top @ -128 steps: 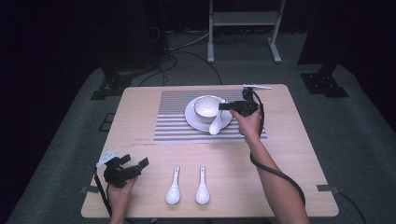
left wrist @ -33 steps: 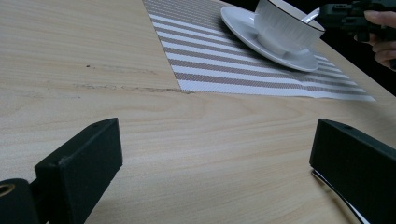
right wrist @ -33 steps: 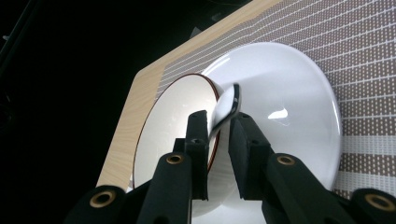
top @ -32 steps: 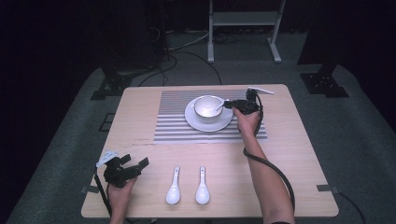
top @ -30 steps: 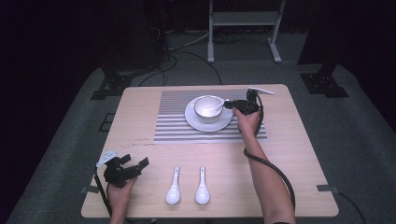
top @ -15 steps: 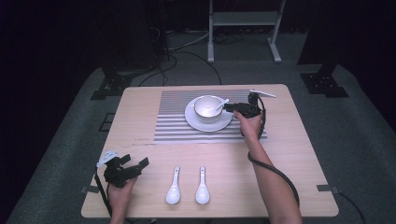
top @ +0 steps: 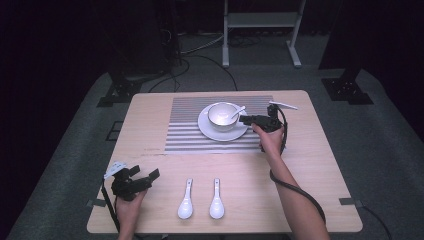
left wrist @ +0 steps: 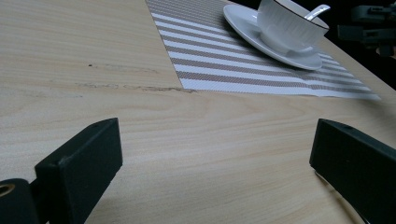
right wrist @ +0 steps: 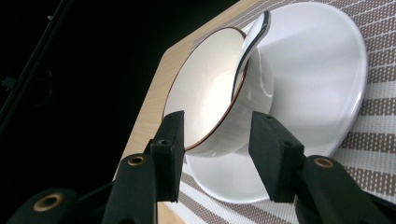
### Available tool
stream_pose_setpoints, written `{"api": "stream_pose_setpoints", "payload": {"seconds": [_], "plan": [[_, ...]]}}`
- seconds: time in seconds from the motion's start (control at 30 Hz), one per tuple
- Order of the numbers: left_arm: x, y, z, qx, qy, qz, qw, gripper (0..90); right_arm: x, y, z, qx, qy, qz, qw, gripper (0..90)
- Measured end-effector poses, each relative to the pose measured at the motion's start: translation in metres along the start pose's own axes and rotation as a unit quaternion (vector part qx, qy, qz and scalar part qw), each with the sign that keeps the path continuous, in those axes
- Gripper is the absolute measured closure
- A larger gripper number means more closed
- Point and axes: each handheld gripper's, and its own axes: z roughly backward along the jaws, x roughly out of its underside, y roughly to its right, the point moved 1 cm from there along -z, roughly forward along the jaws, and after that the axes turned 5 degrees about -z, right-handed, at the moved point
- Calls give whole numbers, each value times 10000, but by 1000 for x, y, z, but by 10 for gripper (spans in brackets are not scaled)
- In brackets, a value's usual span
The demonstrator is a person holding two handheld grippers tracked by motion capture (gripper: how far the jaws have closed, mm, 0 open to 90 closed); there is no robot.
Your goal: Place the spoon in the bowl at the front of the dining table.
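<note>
A white bowl (top: 222, 115) stands on a white saucer (top: 210, 131) on the striped placemat (top: 185, 135). A white spoon (top: 237, 112) lies in the bowl, its handle leaning over the right rim. My right gripper (top: 245, 120) sits just right of the bowl, apart from the spoon. Its jaws have just been opening and nothing is between them. In the right gripper view the open gripper (right wrist: 217, 119) frames the bowl (right wrist: 205, 93) and spoon (right wrist: 250, 42) beyond. My left gripper (top: 147, 177) rests open at the table's near left, also open (left wrist: 215, 140) over bare wood.
Two more white spoons (top: 185, 200) (top: 216, 199) lie side by side near the front edge, handles pointing away. The left gripper view shows the bowl (left wrist: 289, 25), the saucer (left wrist: 247, 23) and the right gripper (left wrist: 373, 23) far off.
The spoon, earlier held by the right gripper beside the bowl, now lies in the bowl. The right gripper has let it go, opened and drawn back to the right. The left gripper stayed put.
</note>
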Motion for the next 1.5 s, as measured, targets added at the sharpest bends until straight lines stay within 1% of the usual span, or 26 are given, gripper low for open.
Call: {"api": "stream_pose_setpoints", "payload": {"seconds": [0.27, 0.37, 0.43, 0.6, 0.73, 0.87, 1.03, 1.13, 1.23, 1.37, 1.5], "plan": [[0, 0, 0, 8, 7, -5, 10000, 10, 4, -3, 4, -55, -89, 75, 9999, 499], [0, 0, 0, -2, 4, -18, 10000, 10, 8, -3, 6, -62, -127, 126, 9998, 486], [0, 1, 0, -9, -4, -25, 10000, 10, 12, -4, 8, -65, -199, 151, 9997, 475], [0, 1, 0, -16, -22, -36, 10000, 11, 17, -4, 13, -89, -243, 207, 9995, 467], [0, 1, 0, -18, -28, -50, 10000, 11, 23, -4, 18, -137, -285, 244, 9992, 456], [0, 1, 0, -41, -40, -56, 10000, 10, 31, -3, 23, -141, -398, 306, 9986, 444], [0, 1, -1, -53, -35, -55, 10000, 10, 40, 1, 30, -137, -459, 324, 9983, 424], [0, 1, -1, -54, -38, -51, 10000, 10, 43, 2, 32, -159, -472, 301, 9983, 420], [0, 1, -1, -50, -38, -56, 10000, 11, 48, 3, 35, -179, -520, 334, 9979, 409], [0, 2, -1, -54, -44, -61, 10000, 11, 53, 2, 36, -210, -551, 331, 9977, 404], [0, 2, -1, -56, -45, -64, 10000, 10, 60, -1, 37, -229, -639, 425, 9968, 398]]}}
